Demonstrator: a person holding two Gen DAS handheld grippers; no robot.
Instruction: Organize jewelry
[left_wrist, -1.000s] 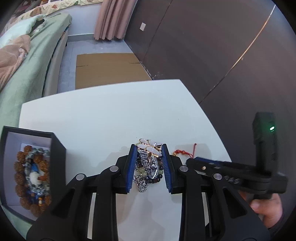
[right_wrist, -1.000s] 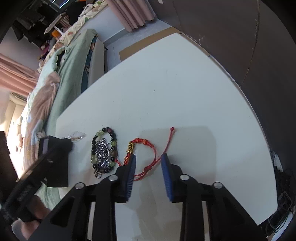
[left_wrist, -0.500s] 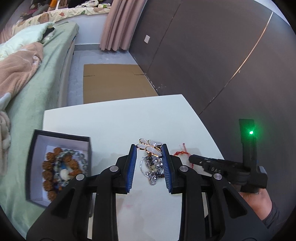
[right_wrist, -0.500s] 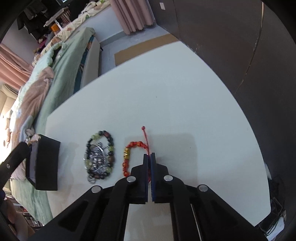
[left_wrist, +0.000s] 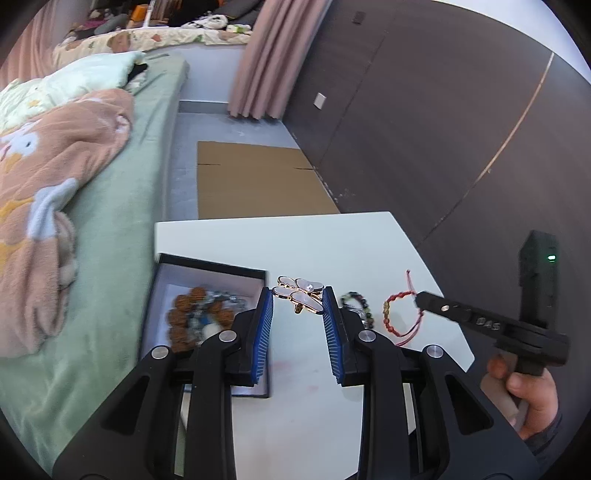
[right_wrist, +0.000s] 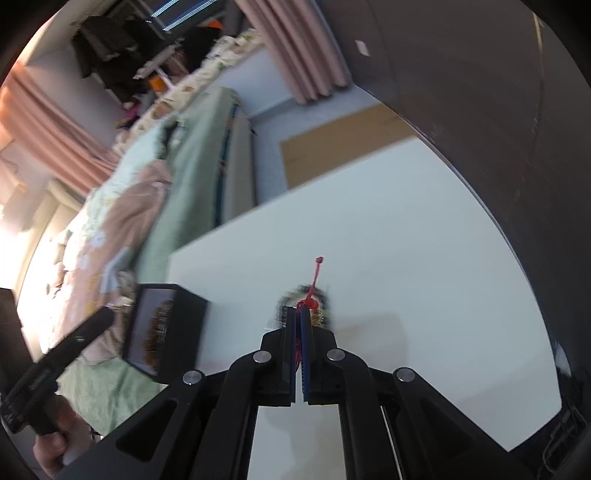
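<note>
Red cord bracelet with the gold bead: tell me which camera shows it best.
The left wrist view. There the red cord bracelet with the gold bead hangs as a full loop from the right gripper, sharp against the white table. The right wrist view shows only a blurred red bunch and cord tail past the shut fingers.

Left gripper is clamped on the butterfly brooch; right gripper is closed on the red cord bracelet, right of the brooch.

Box lower left on table; brooch centre; bead bracelet, cord bracelet right; bed left.
</note>
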